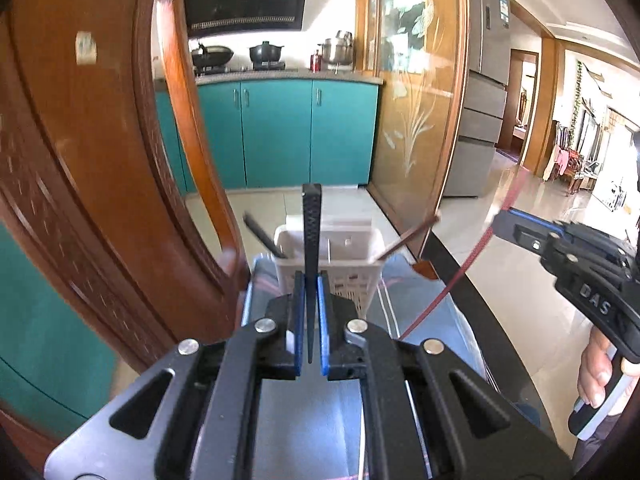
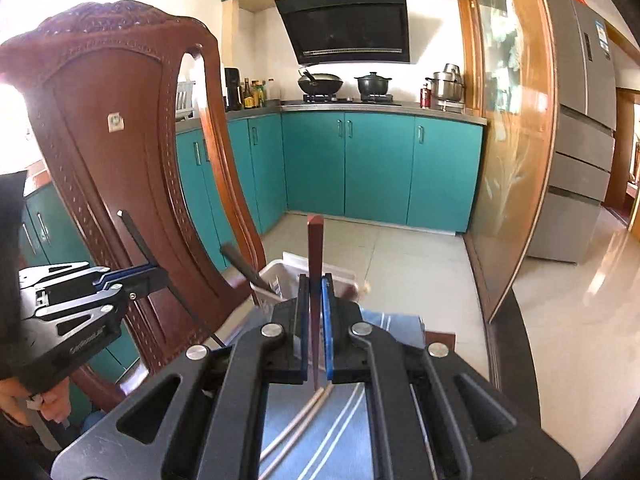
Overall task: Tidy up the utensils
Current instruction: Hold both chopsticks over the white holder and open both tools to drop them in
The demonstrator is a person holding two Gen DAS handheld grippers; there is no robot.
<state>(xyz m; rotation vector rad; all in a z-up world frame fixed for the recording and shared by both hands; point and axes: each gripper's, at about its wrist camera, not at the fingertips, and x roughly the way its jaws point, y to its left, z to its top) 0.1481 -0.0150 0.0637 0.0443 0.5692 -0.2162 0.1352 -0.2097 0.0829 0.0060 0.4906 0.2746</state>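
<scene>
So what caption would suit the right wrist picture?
Right gripper holds a reddish-brown chopstick upright before the white utensil basket.

My right gripper (image 2: pixel 315 280) clamps a red-brown chopstick (image 2: pixel 315 264) upright above the white basket (image 2: pixel 272 276). My left gripper (image 2: pixel 154 274), off to the side, grips a black chopstick (image 2: pixel 138 236) near the wooden chair (image 2: pixel 120 152).

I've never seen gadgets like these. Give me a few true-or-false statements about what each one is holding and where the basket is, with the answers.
1. The left gripper holds a black chopstick. True.
2. The right gripper is empty. False: it clamps a reddish-brown chopstick.
3. The white basket already holds utensils. True.
4. Both held chopsticks lie flat. False: both stand roughly upright.
5. Pale chopsticks lie below the right gripper. True.
</scene>
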